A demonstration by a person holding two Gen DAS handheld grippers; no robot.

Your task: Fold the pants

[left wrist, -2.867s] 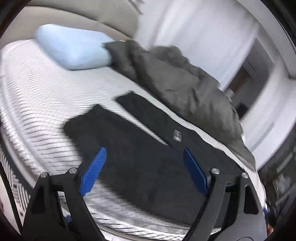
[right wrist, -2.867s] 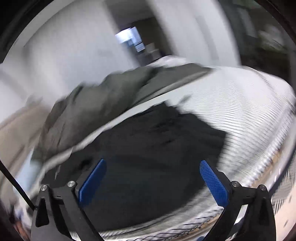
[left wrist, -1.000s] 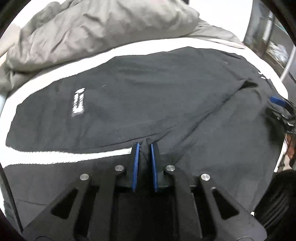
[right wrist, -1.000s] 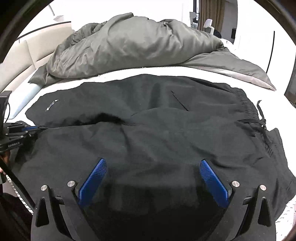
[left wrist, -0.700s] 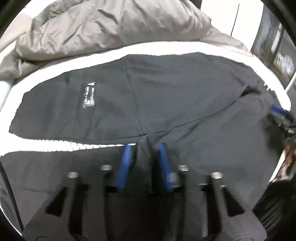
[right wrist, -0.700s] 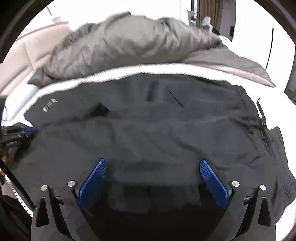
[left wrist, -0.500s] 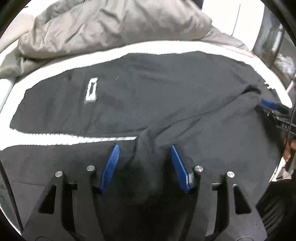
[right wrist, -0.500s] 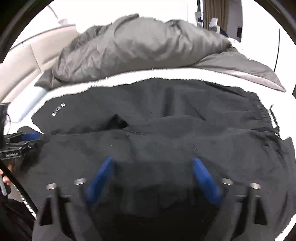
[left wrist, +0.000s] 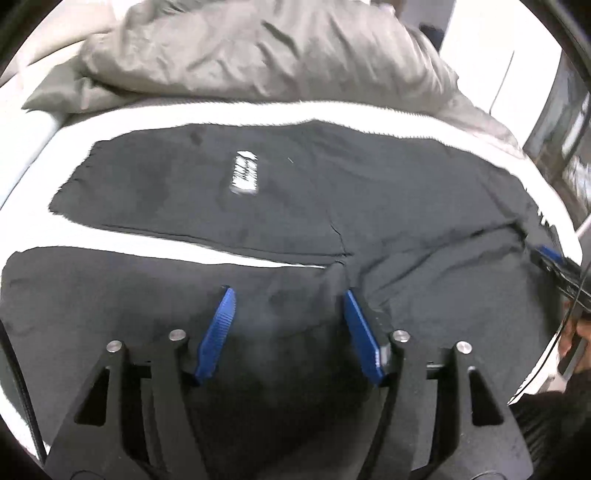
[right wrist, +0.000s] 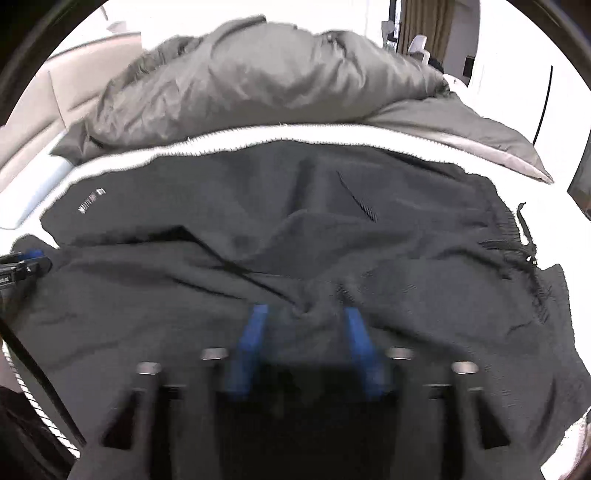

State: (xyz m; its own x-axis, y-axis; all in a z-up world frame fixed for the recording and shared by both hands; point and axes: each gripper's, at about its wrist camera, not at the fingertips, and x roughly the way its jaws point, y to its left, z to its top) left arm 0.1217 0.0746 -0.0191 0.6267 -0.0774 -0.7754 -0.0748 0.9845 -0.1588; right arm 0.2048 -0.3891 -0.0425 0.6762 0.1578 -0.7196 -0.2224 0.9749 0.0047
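Bed (right wrist: pixel 565 229): white sheet. Grey duvet (right wrist: pixel 258 81): crumpled along the bed's far side. Light-blue pillow (right wrist: pixel 33 192): at the duvet's left end. Brown curtain (right wrist: pixel 436 22): beyond the duvet.

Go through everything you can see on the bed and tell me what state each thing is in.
Pants: spread flat, legs apart, not yet folded, bunched near both tongs.
Left tongs: open, just widened, pads clear of the cloth.
Right tongs: blurred, fabric bunched between the jaws, grip unclear.
Duvet: crumpled in a heap behind the pants.
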